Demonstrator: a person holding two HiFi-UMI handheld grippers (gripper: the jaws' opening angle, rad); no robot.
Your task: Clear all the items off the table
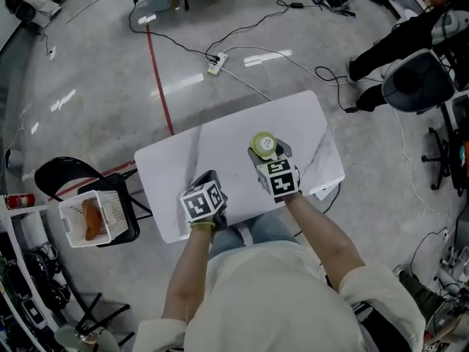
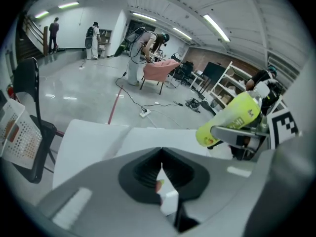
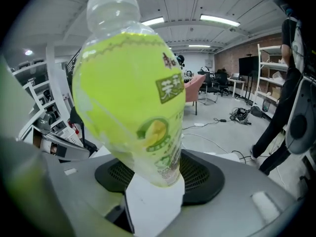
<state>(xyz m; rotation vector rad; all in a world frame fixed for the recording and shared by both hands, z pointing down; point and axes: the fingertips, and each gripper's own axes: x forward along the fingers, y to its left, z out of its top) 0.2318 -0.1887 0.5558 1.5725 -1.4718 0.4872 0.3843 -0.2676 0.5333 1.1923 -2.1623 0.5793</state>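
A yellow-green drink bottle (image 1: 264, 144) with a clear cap is held above the white table (image 1: 183, 152). My right gripper (image 1: 267, 155) is shut on its lower body, and the bottle (image 3: 131, 93) fills the right gripper view and leans to the left. From the left gripper view the same bottle (image 2: 229, 118) lies tilted at the right, over the table (image 2: 94, 137). My left gripper (image 1: 211, 178) hovers over the table's near edge, beside the right one. Its jaws (image 2: 160, 154) are pressed together with nothing between them.
A white basket (image 1: 88, 215) holding an orange item sits on a black chair (image 1: 55, 174) left of the table. Cables and a power strip (image 1: 213, 67) lie on the floor beyond. A person in dark clothes (image 1: 410, 42) stands at the far right.
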